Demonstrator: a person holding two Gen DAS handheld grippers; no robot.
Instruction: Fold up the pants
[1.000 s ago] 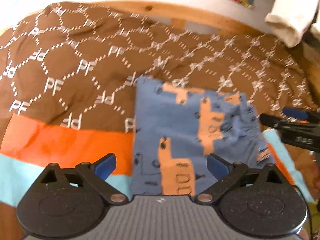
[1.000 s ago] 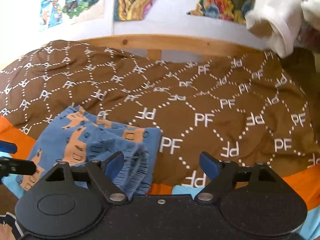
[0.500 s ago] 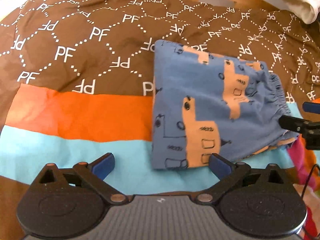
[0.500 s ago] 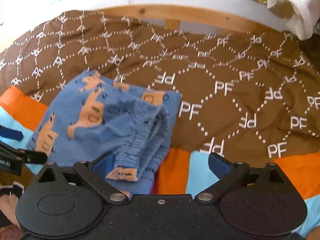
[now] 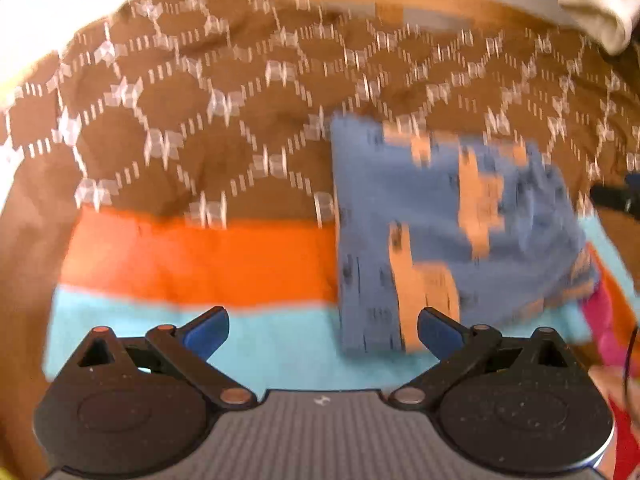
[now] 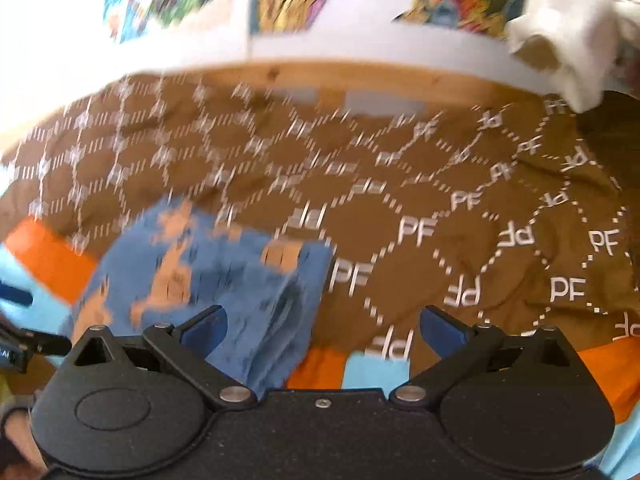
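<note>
Gaping empty, both hand-held grippers (image 5: 323, 326) (image 6: 323, 326); only right view shows pants' (image 6: 208, 280) waistband.

In the left wrist view, bare blanket (image 5: 192, 152) is filling the whole left half of the frame, offering open passage there. The folded pants (image 5: 440, 232) are occupying the centre right, lying flat and low. The right gripper (image 5: 618, 196) is poking in at the right edge, just beside the pants. In the right wrist view, the blanket is lying open across the centre and right; the wooden rail (image 6: 360, 80) is bounding it along the top, and a white cloth (image 6: 568, 40) is hanging at the upper right.
</note>
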